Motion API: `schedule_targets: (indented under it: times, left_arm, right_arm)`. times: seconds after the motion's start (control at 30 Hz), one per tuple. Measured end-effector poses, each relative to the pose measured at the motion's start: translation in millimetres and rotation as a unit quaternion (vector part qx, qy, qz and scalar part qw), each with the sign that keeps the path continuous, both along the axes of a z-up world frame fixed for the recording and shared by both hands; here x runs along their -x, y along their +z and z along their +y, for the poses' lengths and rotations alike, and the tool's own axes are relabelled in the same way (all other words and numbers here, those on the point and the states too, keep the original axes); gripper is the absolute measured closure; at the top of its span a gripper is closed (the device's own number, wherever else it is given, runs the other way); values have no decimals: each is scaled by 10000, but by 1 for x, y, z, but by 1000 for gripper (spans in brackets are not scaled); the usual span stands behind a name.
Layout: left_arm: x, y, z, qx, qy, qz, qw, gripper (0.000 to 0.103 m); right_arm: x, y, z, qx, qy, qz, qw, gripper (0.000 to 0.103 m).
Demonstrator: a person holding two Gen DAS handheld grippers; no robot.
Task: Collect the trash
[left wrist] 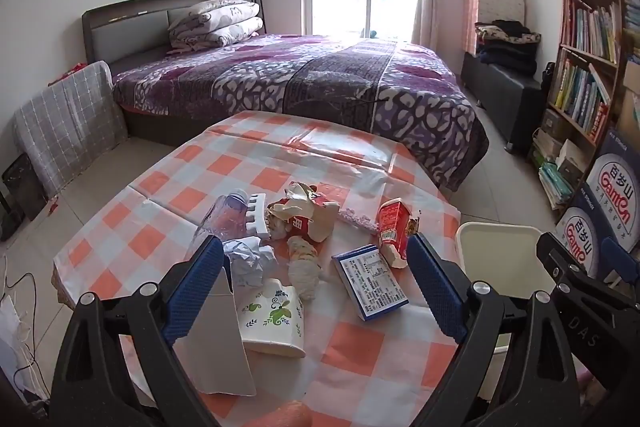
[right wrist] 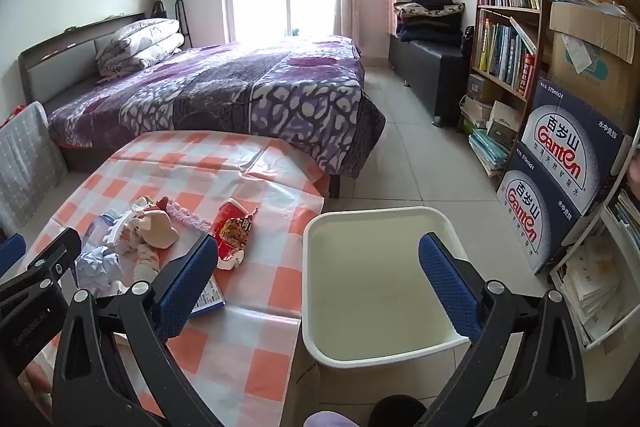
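Trash lies on the checked table [left wrist: 352, 355]: a floral paper cup [left wrist: 274, 317] on its side, a grey card piece [left wrist: 220, 343], crumpled white paper [left wrist: 250, 261], a blue-edged box [left wrist: 370, 281], a red snack packet [left wrist: 394, 231], a torn red carton [left wrist: 304, 215], a clear bottle [left wrist: 222, 219] and a wadded tissue [left wrist: 304, 267]. My left gripper [left wrist: 314, 255] is open above them, holding nothing. My right gripper [right wrist: 318, 255] is open and empty over the white bin's [right wrist: 316, 339] left rim; the bin also shows in the left wrist view [left wrist: 500, 259].
A bed [left wrist: 320, 79] stands just beyond the table. A bookshelf [right wrist: 508, 19] and stacked Ganten water cartons [right wrist: 560, 163] line the right wall. A dark bench [right wrist: 428, 67] with folded clothes stands by the window. Tiled floor [right wrist: 420, 163] lies beyond the bin.
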State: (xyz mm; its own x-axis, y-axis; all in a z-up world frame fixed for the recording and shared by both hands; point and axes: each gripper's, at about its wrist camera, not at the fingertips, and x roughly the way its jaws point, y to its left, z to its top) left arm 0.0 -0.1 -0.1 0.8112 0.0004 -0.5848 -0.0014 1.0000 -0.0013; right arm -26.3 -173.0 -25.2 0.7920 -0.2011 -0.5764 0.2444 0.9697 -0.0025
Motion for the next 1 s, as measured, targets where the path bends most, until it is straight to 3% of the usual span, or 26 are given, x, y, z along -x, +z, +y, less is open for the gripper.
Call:
schedule_targets:
  times: [1.0]
  left_arm:
    - [0, -2, 0, -13, -12, 15, 10000, 13]
  right_arm:
    - [1, -3, 0, -71, 8, 9, 10000, 7]
